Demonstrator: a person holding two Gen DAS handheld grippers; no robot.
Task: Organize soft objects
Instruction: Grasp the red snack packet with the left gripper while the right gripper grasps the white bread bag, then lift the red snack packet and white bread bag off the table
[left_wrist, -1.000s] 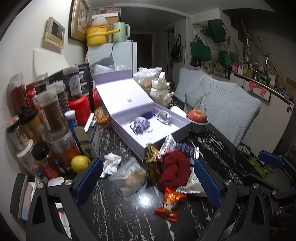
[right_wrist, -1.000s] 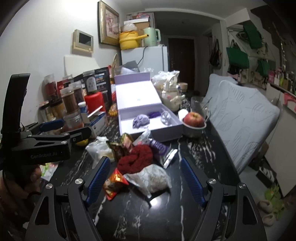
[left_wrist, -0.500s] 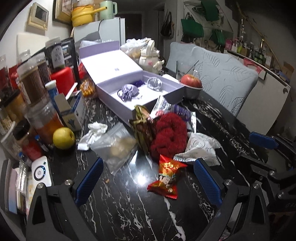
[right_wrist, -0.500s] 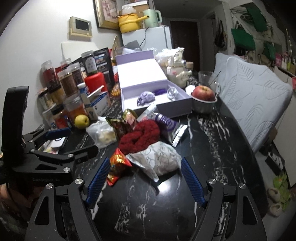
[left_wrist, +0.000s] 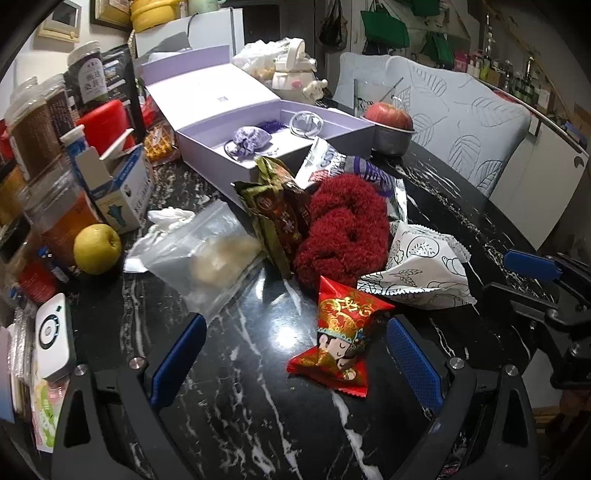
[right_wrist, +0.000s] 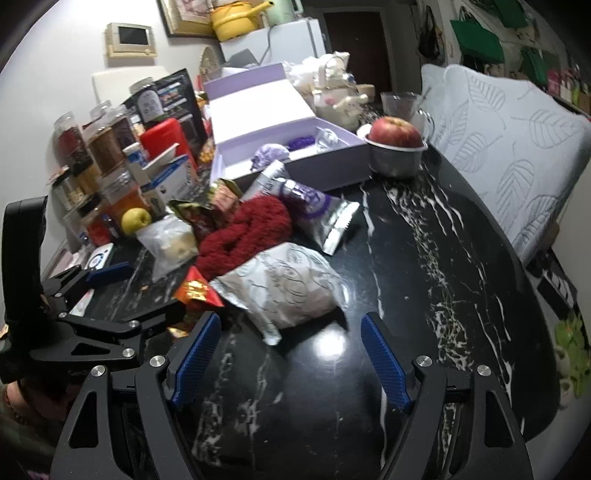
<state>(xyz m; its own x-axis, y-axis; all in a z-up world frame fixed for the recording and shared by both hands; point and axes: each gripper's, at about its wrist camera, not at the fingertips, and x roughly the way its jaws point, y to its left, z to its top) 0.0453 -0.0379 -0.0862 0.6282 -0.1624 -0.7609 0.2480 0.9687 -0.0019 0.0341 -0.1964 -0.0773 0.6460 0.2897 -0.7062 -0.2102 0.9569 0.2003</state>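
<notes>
Right wrist: bare black table (right_wrist: 424, 258) beside white packet (right_wrist: 284, 288).

Glossy black marble-look table (left_wrist: 258, 387) — fuzzy red knit scrunchie (left_wrist: 343, 229), crinkly shiny foil snack packet (left_wrist: 343, 336), matt lilac cardboard box (left_wrist: 214, 147).

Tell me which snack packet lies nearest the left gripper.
The small red packet with the cartoon figure, lying between the left gripper's open fingers.
</notes>
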